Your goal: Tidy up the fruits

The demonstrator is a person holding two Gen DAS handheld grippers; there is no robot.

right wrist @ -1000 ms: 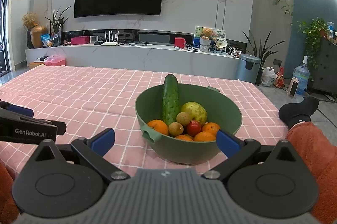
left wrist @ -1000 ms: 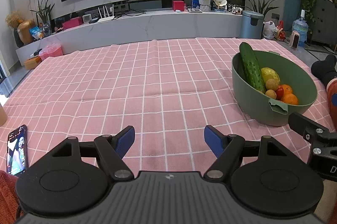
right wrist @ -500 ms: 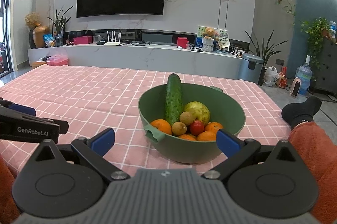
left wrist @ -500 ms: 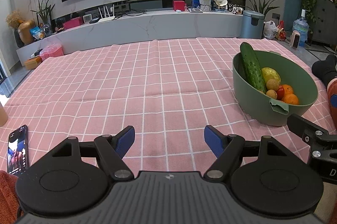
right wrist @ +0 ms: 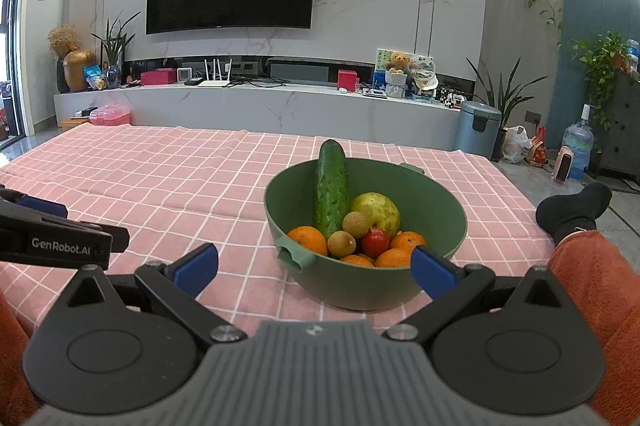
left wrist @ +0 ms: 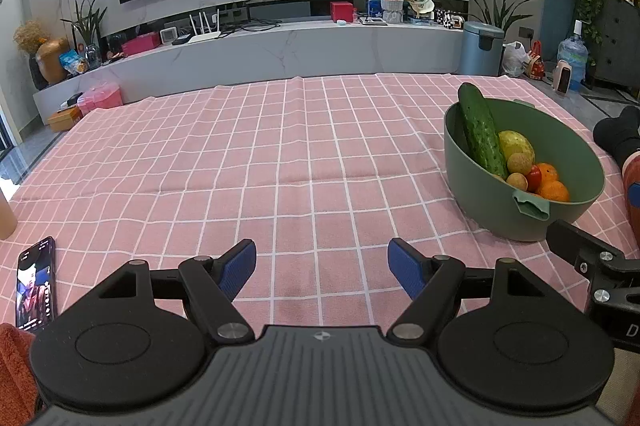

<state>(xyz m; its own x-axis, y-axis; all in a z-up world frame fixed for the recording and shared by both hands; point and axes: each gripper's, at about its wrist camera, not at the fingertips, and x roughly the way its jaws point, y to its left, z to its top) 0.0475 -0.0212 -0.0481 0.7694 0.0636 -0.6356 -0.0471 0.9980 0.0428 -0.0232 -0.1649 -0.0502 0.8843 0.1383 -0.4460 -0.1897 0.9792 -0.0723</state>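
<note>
A green bowl [right wrist: 440, 193] stands on the pink checked cloth just ahead of my right gripper [right wrist: 314, 264], which is open and empty. In the bowl a cucumber [right wrist: 331, 187] leans upright, with a yellow-green fruit [right wrist: 378, 211], oranges [right wrist: 308, 240], a small red fruit [right wrist: 375, 242] and small tan fruits [right wrist: 356, 224]. In the left wrist view the bowl [left wrist: 472, 185] sits to the right, and my left gripper [left wrist: 322, 268] is open and empty over bare cloth.
A phone [left wrist: 36, 286] with a lit screen lies on the cloth at the near left. The right gripper's body [left wrist: 592, 262] shows at the right edge of the left view. A person's socked foot [right wrist: 572, 209] rests right of the bowl.
The right gripper has drifted slightly, so the bowl sits a little further right and lower in its view. The left gripper has barely moved. Both stay open.
</note>
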